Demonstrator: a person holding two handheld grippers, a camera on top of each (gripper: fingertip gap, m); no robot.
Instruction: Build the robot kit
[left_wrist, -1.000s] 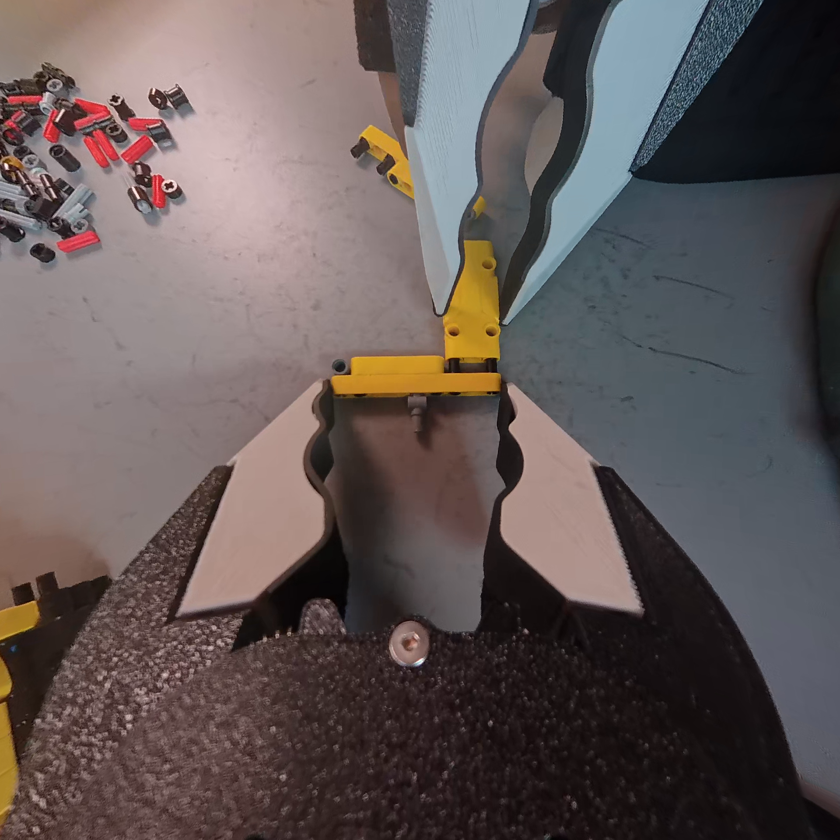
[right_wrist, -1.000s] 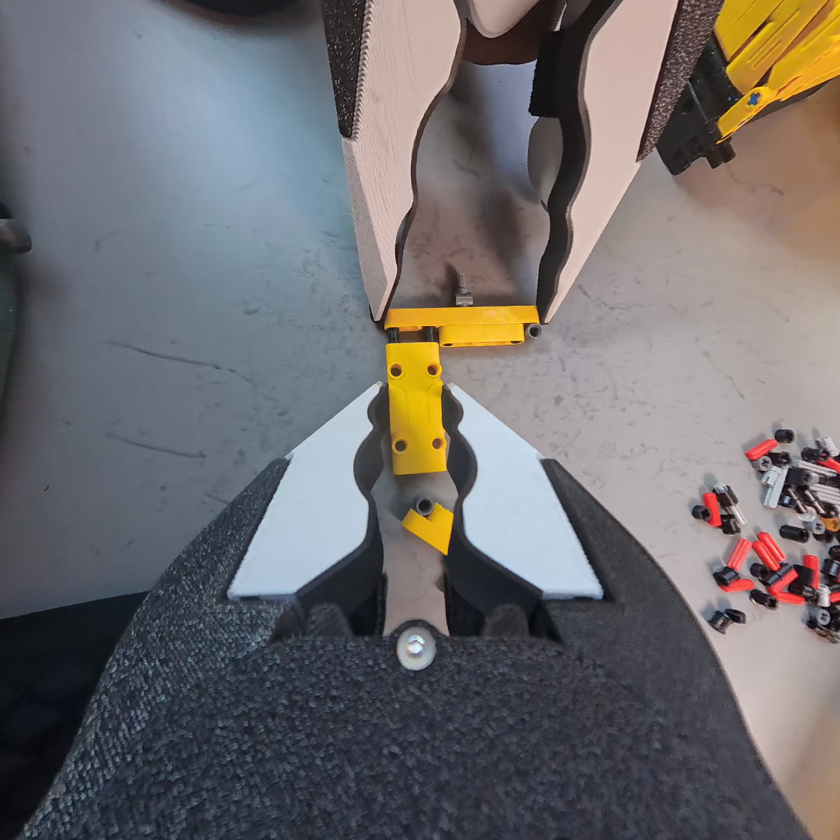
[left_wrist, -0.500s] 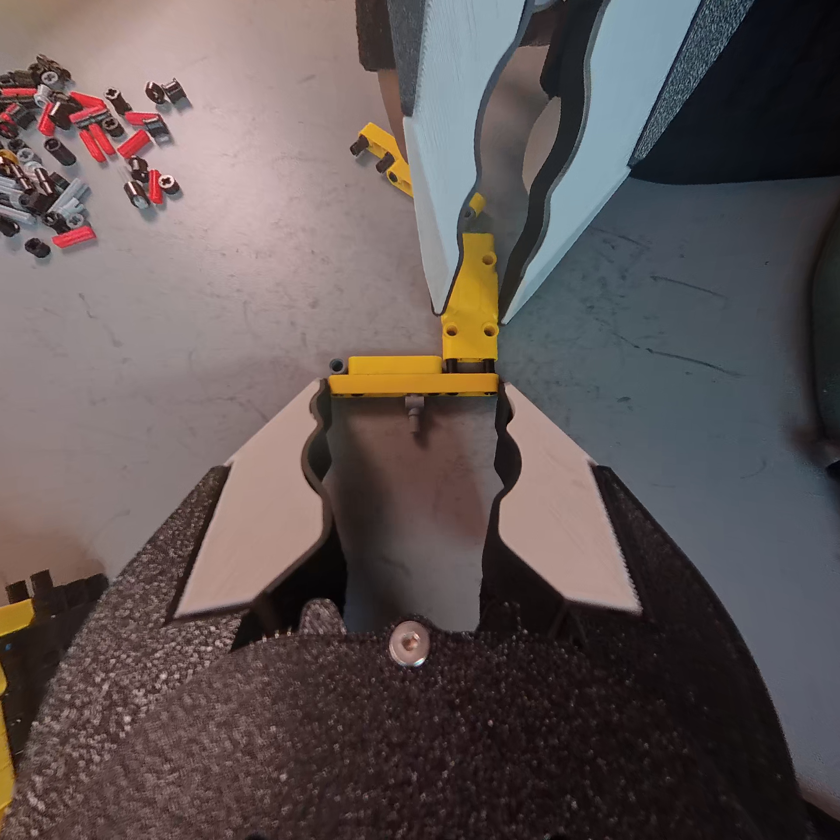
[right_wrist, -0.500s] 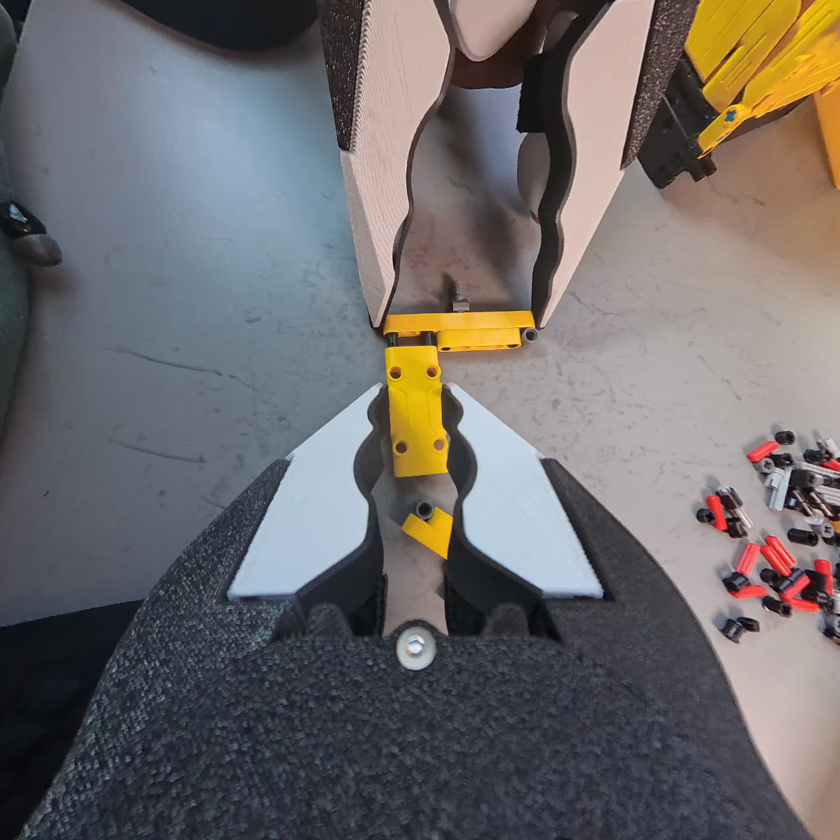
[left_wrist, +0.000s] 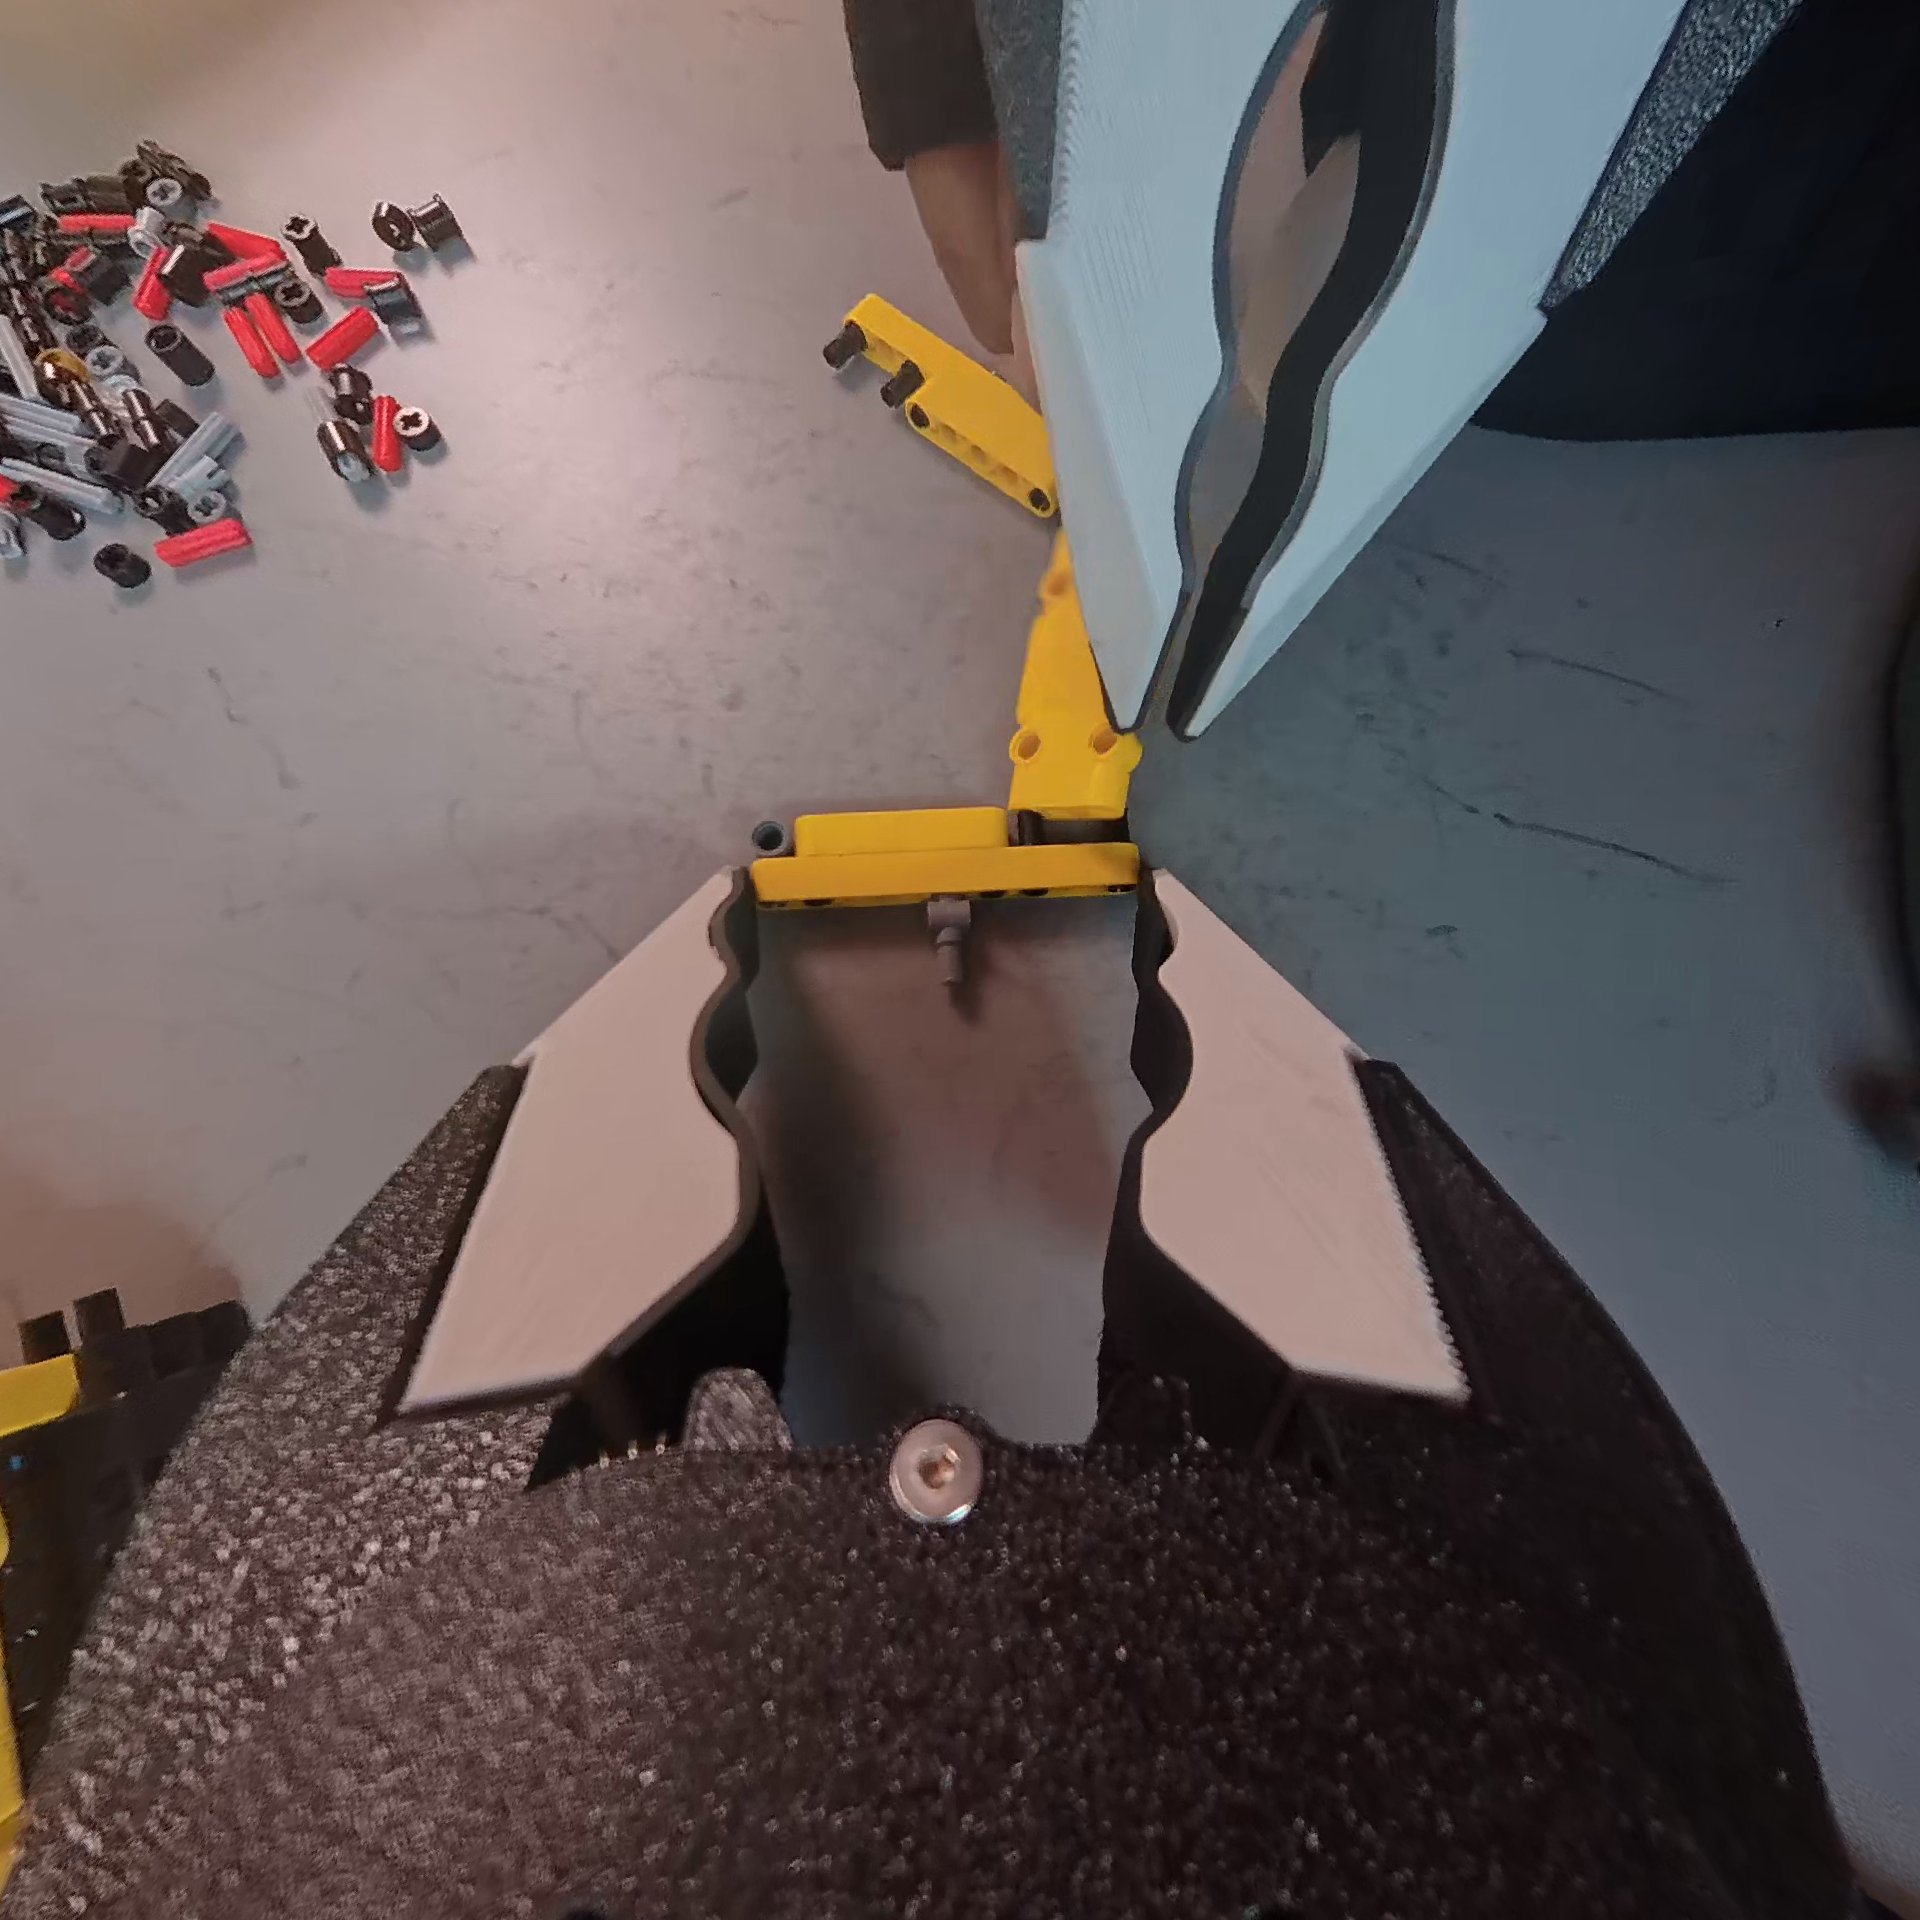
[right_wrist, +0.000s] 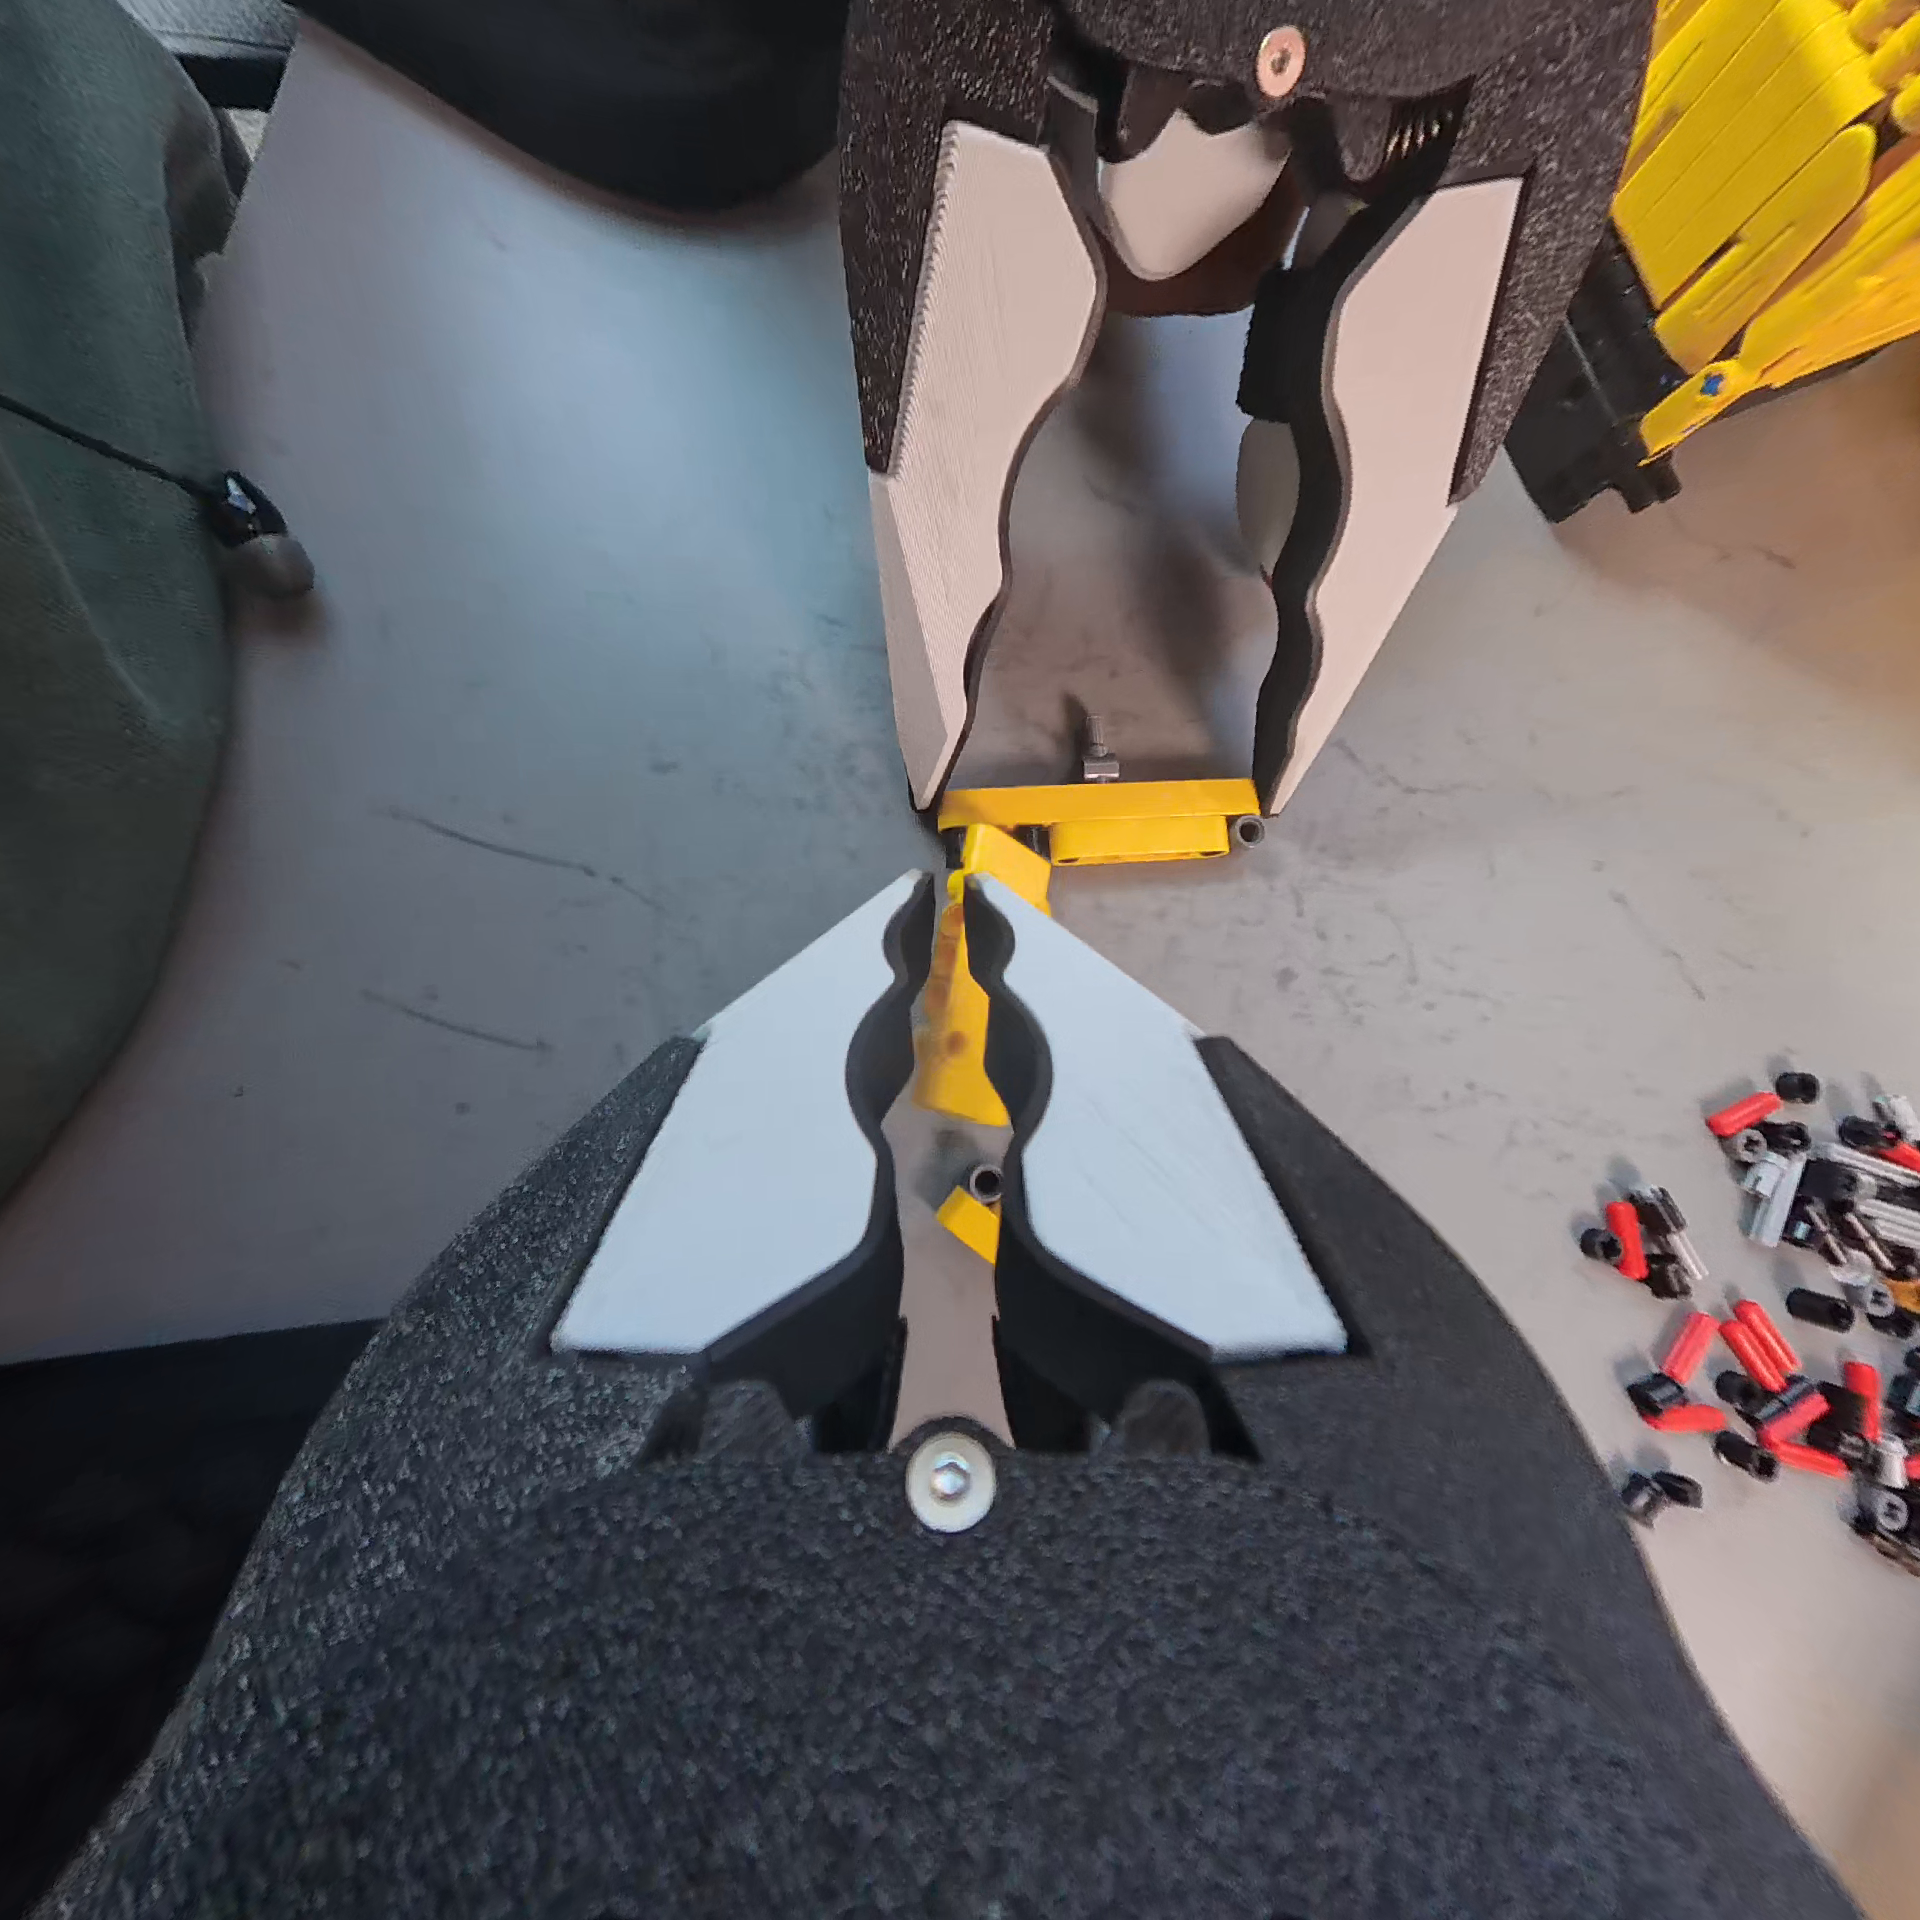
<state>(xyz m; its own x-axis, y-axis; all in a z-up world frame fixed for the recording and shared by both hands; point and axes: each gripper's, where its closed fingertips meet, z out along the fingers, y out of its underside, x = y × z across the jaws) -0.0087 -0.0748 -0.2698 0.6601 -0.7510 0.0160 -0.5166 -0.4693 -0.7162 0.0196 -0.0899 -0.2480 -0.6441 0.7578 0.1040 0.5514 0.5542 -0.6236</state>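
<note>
Right wrist view: we see our right gripper (right_wrist: 948, 883) clenched on a stiff, light yellow connector (right_wrist: 954, 1023), best held by its flat sides; left gripper (left_wrist: 943, 888) grasps the yellow beam (left_wrist: 940, 871) endwise.

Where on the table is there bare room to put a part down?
Bare table between the loose pin pile and the yellow beam the left tool holds. Also bare left of the right tool. Crowded by the pins and the loose yellow beam.
</note>
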